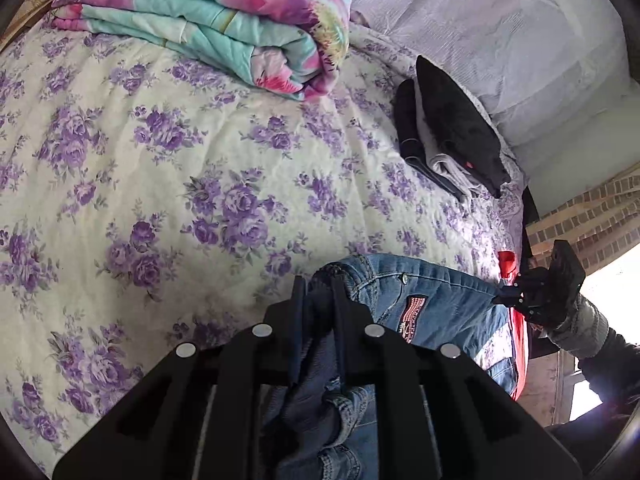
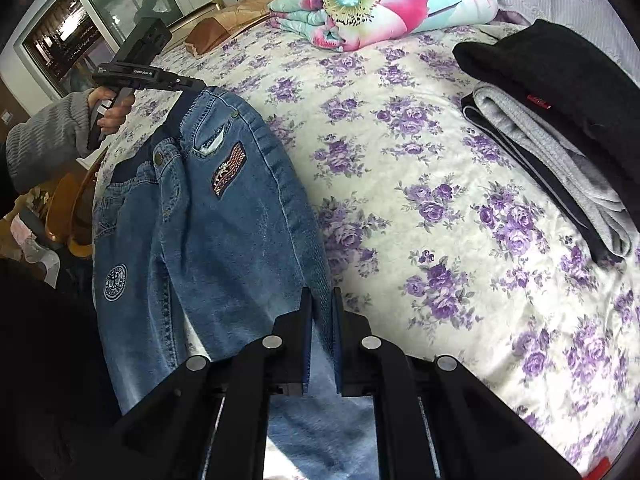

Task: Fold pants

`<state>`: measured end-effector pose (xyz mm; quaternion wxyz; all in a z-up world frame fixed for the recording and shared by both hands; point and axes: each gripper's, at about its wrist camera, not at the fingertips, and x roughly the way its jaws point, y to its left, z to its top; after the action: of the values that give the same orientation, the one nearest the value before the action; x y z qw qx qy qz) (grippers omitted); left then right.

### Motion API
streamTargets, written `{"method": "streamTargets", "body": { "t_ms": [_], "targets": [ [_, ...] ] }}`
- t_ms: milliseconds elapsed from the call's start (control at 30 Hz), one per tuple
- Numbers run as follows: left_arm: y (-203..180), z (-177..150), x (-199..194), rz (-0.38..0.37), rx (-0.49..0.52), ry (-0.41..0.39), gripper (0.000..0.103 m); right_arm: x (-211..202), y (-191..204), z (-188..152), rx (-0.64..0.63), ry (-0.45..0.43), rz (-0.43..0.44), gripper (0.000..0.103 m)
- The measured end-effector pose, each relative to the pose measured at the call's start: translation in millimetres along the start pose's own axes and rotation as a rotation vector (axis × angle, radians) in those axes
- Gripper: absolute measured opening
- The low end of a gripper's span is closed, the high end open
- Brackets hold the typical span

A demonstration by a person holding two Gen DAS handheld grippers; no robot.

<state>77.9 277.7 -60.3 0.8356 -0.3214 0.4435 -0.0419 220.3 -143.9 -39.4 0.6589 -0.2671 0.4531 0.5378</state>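
Observation:
A pair of blue denim jeans (image 2: 208,216) with a flag patch hangs stretched between my two grippers, above the near edge of the bed. My left gripper (image 1: 318,292) is shut on one end of the waistband; it also shows in the right wrist view (image 2: 196,84). My right gripper (image 2: 320,304) is shut on the jeans' other side edge; it also shows in the left wrist view (image 1: 502,294). The jeans (image 1: 432,304) face front outward.
The bed has a cream cover with purple flowers (image 1: 180,184). A folded turquoise and pink quilt (image 1: 224,28) lies at the far side. A stack of folded black and grey clothes (image 2: 560,120) lies on the right. A lilac headboard (image 1: 500,40) and a window (image 2: 80,32) bound the bed.

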Motion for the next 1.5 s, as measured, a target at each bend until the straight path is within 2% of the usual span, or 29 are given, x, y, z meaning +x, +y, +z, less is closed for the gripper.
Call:
{"method": "streamTargets", "body": {
  "t_ms": [200, 367, 400, 533, 633, 800, 833, 933, 1067, 1200, 1233, 1267, 1300, 1367, 1433, 1467, 1500],
  "targets": [
    [-18.9, -21.5, -34.7, -0.094, 0.030, -0.064, 0.012, -42.7, 55.1, -19.3, 0.007, -0.053, -0.045, 0.008],
    [-19.3, -55.8, -62.2, -0.158, 0.024, -0.104, 0.012, -62.7, 116.0, -50.0, -0.003, -0.095, -0.074, 0.008],
    [-17.3, -64.1, -67.6, -0.168, 0.020, -0.110, 0.012, -65.0, 127.3, -56.9, 0.013, -0.104, -0.068, 0.005],
    [-6.4, -100.0, -85.0, -0.221, -0.019, -0.129, 0.012, -55.4, 171.2, -87.1, 0.047, -0.086, -0.068, 0.004],
    [7.8, -130.1, -91.2, -0.251, -0.078, -0.132, 0.014, -38.1, 190.3, -109.0, 0.101, -0.072, -0.059, 0.005],
    [34.4, -180.5, -94.6, -0.259, -0.223, -0.122, 0.017, -18.8, 205.2, -134.0, 0.198, -0.088, -0.071, 0.005],
    [40.3, -189.4, -97.9, -0.256, -0.255, -0.132, 0.015, -15.7, 206.6, -137.4, 0.206, -0.087, -0.078, 0.005],
    [50.3, -212.4, -108.6, -0.334, -0.359, -0.162, 0.015, -1.8, 210.8, -145.0, 0.210, -0.066, -0.088, 0.005],
    [28.9, -226.8, -104.0, -0.357, -0.339, -0.143, 0.015, 11.2, 211.1, -147.8, 0.214, -0.042, -0.088, 0.005],
    [-3.6, -223.2, -89.0, -0.415, -0.293, -0.124, 0.015, 11.3, 211.3, -149.9, 0.226, -0.044, -0.082, 0.005],
    [-14.4, -219.4, -84.0, -0.415, -0.260, -0.113, 0.015, 11.2, 211.3, -150.1, 0.230, -0.044, -0.080, 0.005],
    [-22.0, -216.6, -78.4, -0.408, -0.236, -0.102, 0.021, 12.5, 210.4, -150.9, 0.239, -0.040, -0.074, 0.005],
    [-28.7, -212.7, -68.4, -0.379, -0.218, -0.082, 0.041, 14.8, 209.1, -152.4, 0.247, -0.035, -0.068, 0.005],
    [-29.1, -209.4, -41.6, -0.236, -0.222, -0.022, 0.062, 23.3, 206.0, -156.2, 0.258, -0.015, -0.058, 0.005],
    [-16.5, -216.3, -16.6, -0.130, -0.241, 0.032, 0.047, 30.9, 201.5, -160.2, 0.289, -0.003, -0.039, 0.005],
    [-10.0, -220.5, -13.4, -0.142, -0.270, 0.017, 0.037, 31.5, 199.9, -162.2, 0.307, -0.008, -0.031, 0.005],
    [-3.2, -224.8, -15.5, -0.177, -0.304, -0.007, 0.036, 30.6, 197.6, -163.7, 0.333, -0.017, -0.018, 0.006]
  ]
}}
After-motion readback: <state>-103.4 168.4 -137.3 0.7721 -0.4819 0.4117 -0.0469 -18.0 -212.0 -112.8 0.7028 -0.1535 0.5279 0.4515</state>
